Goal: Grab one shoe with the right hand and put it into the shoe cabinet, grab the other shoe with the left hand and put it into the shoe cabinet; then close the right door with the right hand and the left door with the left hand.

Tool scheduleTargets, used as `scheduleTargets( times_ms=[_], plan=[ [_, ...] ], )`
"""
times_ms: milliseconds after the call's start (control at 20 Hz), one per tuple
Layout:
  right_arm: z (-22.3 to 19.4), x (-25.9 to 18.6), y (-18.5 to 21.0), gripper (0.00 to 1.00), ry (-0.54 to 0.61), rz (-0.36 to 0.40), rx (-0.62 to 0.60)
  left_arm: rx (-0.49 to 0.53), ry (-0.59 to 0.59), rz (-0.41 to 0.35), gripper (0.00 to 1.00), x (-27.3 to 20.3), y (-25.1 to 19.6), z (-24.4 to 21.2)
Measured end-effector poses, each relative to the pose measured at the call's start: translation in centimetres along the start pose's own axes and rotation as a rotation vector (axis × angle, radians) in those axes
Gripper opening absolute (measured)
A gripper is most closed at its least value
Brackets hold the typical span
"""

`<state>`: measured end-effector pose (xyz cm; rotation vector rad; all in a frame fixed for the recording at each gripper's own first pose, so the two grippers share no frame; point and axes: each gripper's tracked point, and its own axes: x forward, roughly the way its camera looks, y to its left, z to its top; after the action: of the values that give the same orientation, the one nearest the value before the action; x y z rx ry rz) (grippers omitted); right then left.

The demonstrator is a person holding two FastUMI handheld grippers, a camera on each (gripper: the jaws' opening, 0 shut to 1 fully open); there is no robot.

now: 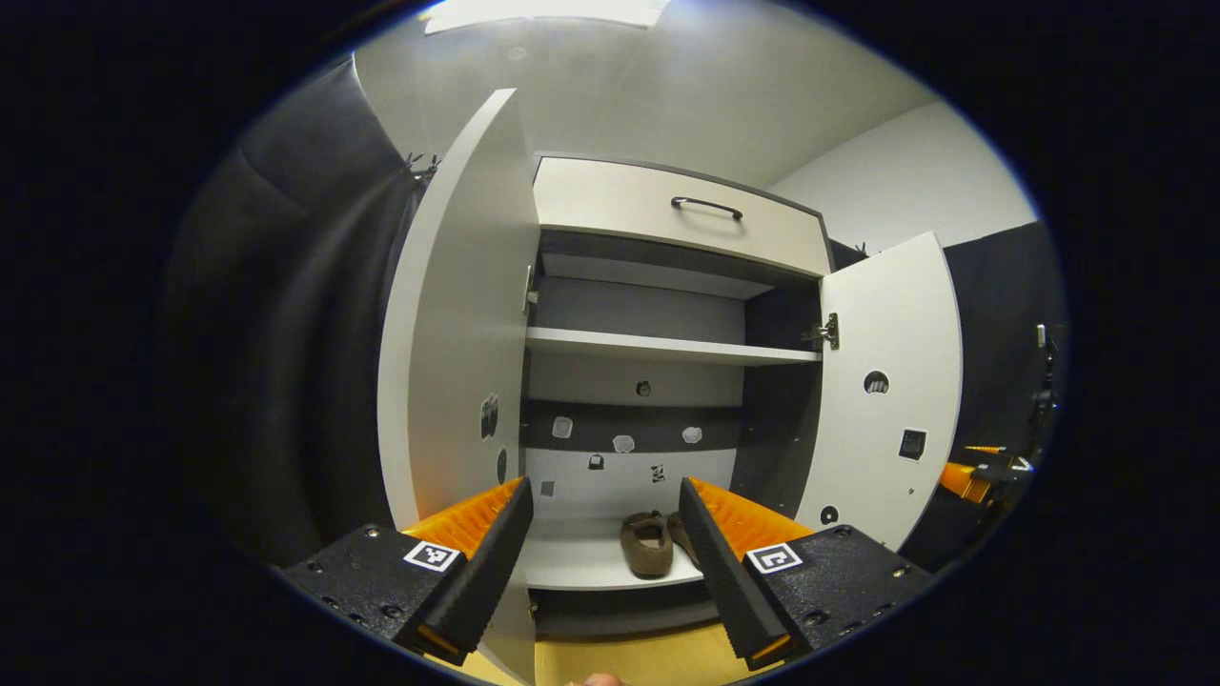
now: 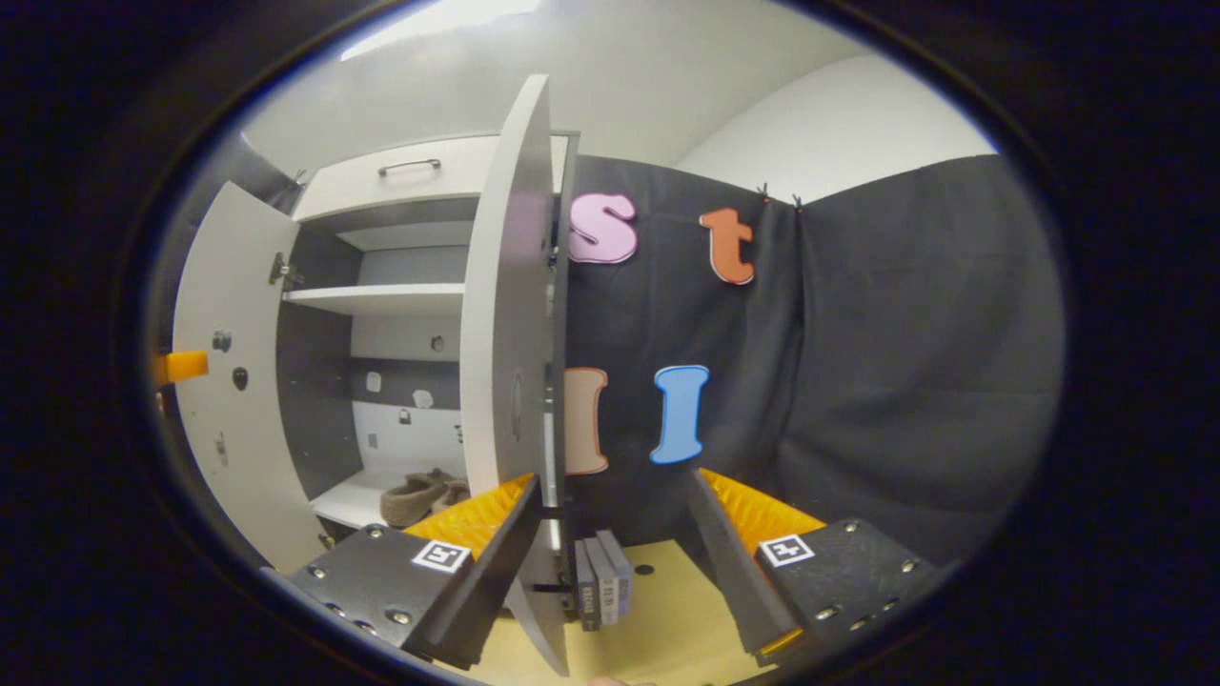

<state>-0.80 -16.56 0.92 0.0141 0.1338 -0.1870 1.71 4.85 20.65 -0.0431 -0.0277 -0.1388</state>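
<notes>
The shoe cabinet (image 1: 667, 348) stands with both doors swung wide. Two brown shoes (image 1: 648, 545) lie side by side on its bottom shelf, the right one partly hidden behind my finger. My left gripper (image 1: 603, 491) is open, holds nothing, and faces the shelf from a short way off. In the right gripper view the same shoes (image 2: 410, 497) show low on the left. My right gripper (image 2: 615, 481) is open beside the right door (image 2: 510, 314), seen edge-on, whose lower edge drops just inside its left finger. The other gripper (image 2: 181, 365) peeks past the left door (image 2: 224, 381).
A drawer with a dark handle (image 1: 705, 207) tops the cabinet, and a middle shelf (image 1: 667, 348) sits below it. The left door (image 1: 457, 314) and right door (image 1: 891, 381) jut out towards me. Small grey blocks (image 2: 602, 576) stand on the wooden floor (image 2: 667, 619) by the right door.
</notes>
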Motion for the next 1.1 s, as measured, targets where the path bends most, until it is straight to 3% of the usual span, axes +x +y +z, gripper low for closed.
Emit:
scheduleTargets(
  times_ms=[700, 1000, 1050, 1100],
  plan=[
    [-0.5, 1.1, 7.5, 0.98, 0.012, 0.212, 0.019, -0.008, 0.013, 0.078, 0.94, -2.4, 2.1, -0.9],
    [-2.4, 2.3, 9.0, 0.95, 0.052, 0.250, 0.017, -0.007, 0.013, 0.095, 0.93, -2.9, 2.5, -0.8],
    [-2.6, 2.5, 9.3, 0.95, 0.054, 0.262, 0.029, -0.008, 0.013, 0.098, 0.88, -3.0, 2.5, -1.0],
    [-2.7, 2.6, 9.5, 0.95, 0.060, 0.276, 0.039, -0.010, 0.012, 0.100, 0.92, -3.0, 2.5, -0.9]
  ],
)
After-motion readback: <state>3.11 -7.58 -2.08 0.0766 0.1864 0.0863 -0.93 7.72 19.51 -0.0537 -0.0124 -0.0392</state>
